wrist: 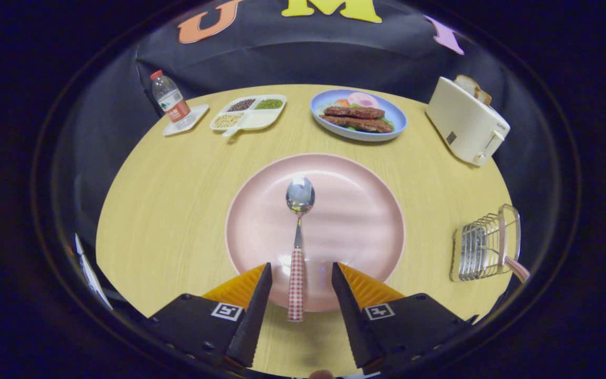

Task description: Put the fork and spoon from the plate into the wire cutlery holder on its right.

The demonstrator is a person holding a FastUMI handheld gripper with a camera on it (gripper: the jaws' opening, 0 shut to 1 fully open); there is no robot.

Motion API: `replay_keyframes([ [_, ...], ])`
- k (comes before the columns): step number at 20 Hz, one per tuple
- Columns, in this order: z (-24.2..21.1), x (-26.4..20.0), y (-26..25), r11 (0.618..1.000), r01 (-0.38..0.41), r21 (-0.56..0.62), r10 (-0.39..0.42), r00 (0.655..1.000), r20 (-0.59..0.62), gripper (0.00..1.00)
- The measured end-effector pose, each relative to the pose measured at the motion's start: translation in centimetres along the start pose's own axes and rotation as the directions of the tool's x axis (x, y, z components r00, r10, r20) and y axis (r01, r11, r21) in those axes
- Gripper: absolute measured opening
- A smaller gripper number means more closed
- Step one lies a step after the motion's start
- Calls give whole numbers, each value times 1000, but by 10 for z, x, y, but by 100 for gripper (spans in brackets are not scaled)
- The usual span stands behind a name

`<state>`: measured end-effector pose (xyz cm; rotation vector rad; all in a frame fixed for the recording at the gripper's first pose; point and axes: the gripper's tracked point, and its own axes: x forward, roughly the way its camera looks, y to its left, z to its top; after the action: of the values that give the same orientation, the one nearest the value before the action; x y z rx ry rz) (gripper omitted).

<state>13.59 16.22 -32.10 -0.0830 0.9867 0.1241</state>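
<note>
The spoon [300,231] lies lengthwise between the tool's [300,273] wide-spread fingers, handle nearest, bowl toward frame centre.

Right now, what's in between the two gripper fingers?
In the gripper view, the spoon's red-checked handle lies between the open gripper's fingers, touching neither. Its bowl rests further ahead on the pink plate.

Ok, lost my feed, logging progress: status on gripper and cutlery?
Gripper open, fingers either side of spoon handle, not pressing. Spoon lies on pink plate. A checked handle sticks out of wire holder. Path clear.
</note>
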Motion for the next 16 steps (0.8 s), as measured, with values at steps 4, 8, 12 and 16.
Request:
replay_keyframes([
  [4,-9,20,-1,999,24,25,-24,1000,-17,47],
  [8,-10,31,-7,998,46,42,-44,998,-49,15],
  [12,-8,1,-14,999,25,36,-22,997,-74,5],
  [16,11,-34,-20,997,-23,74,28,997,-69,5],
])
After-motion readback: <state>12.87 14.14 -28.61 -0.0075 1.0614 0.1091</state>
